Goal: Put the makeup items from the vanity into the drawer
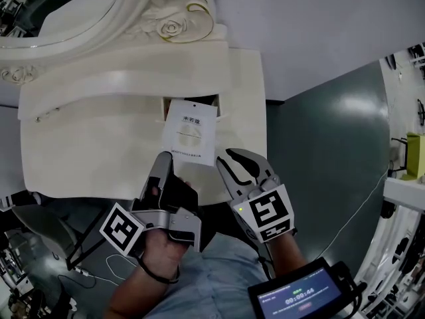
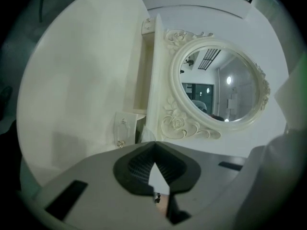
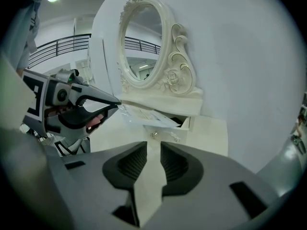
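Above the half-hidden drawer [image 1: 214, 102], left gripper [image 1: 166, 156] pinches a packet [image 1: 190, 135]; right gripper [image 1: 224, 157] gapes empty.

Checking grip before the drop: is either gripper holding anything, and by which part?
The left gripper pinches the flat white printed sachet by its near left corner; the right gripper, jaws slightly apart, holds nothing.

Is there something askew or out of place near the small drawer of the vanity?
Yes. A flat white sachet lies tilted over the open drawer, sticking out past its front instead of resting inside. The left gripper pinches its near corner.
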`<state>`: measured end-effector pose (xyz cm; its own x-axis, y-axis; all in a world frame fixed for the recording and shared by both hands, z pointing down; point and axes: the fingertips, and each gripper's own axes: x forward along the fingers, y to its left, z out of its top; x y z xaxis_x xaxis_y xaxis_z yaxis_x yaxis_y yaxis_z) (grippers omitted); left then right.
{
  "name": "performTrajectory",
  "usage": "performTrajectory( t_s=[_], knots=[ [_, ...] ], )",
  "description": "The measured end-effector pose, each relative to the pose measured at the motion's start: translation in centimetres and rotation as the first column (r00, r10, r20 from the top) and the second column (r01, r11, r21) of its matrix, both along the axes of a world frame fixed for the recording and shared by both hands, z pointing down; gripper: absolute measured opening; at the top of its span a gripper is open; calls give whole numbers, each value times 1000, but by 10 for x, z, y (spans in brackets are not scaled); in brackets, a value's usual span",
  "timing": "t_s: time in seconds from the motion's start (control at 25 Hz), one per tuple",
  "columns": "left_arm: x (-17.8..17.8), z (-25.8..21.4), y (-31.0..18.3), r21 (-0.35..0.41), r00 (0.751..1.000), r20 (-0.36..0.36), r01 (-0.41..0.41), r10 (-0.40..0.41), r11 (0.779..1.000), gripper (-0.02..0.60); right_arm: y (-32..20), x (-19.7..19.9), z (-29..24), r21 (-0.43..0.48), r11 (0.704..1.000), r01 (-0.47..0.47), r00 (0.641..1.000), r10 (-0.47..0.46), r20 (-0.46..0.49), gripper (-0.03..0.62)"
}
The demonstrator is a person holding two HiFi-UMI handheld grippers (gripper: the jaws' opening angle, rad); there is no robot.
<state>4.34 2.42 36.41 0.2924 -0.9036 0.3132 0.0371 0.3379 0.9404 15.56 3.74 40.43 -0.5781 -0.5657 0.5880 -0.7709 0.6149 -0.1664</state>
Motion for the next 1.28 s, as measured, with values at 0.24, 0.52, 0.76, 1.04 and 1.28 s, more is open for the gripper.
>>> performTrajectory(
  t_s=[0.24, 0.52, 0.76, 1.04, 1.28],
  knots=[
    [-3, 5, -5, -4, 999, -19, 28, -28, 1000, 0, -1, -3, -2, 3, 1000, 5, 1000, -5, 4, 87],
    [-7, 10, -23, 23, 998, -23, 51, -50, 998, 0, 1, -7, -2, 2, 1000, 8, 1000, -8, 5, 86],
    [-3, 9, -34, 73, 999, -29, 21, -19, 997, 180, 2, -8, -2, -1, 1000, 0, 1000, 0, 4, 87],
    [2, -1, -20, 171, 983, 142, -138, 114, 975, 249, 1, -13, -1, 7, 1000, 7, 1000, -7, 10, 87],
    [3, 9, -17, 170, 941, 280, -246, 192, 954, 291, 4, -26, -1, -8, 999, 47, 998, -47, 31, 87]
  ],
)
